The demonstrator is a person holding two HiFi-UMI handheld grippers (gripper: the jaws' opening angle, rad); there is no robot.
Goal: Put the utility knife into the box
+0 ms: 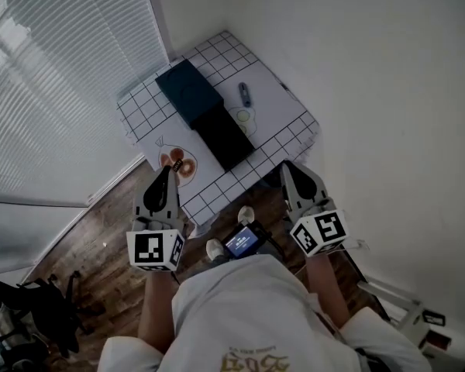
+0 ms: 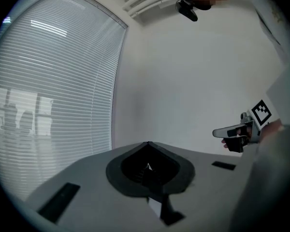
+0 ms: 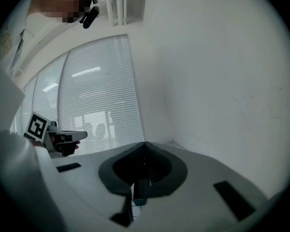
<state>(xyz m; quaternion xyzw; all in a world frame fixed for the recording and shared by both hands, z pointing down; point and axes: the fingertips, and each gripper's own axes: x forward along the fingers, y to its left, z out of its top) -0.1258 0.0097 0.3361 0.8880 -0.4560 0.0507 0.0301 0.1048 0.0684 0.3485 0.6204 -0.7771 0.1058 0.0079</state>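
In the head view a small table with a white grid cloth (image 1: 143, 115) stands in the corner. On it lies an open dark box: a bluish half (image 1: 188, 91) and a black half (image 1: 225, 136). The grey utility knife (image 1: 245, 94) lies on the cloth just right of the box. My left gripper (image 1: 169, 170) and right gripper (image 1: 287, 167) hang at the table's near edge, both shut and empty, pointing toward the table. In the left gripper view the left gripper's (image 2: 148, 144) jaws meet at a tip. The right gripper's (image 3: 145, 144) jaws do the same in its own view.
Window blinds (image 1: 54, 76) fill the left, a white wall (image 1: 372, 68) the right. A round orange picture (image 1: 178, 162) and an egg picture (image 1: 242, 116) show on the cloth. Wooden floor (image 1: 93, 246) lies below; dark gear (image 1: 31, 308) sits at bottom left.
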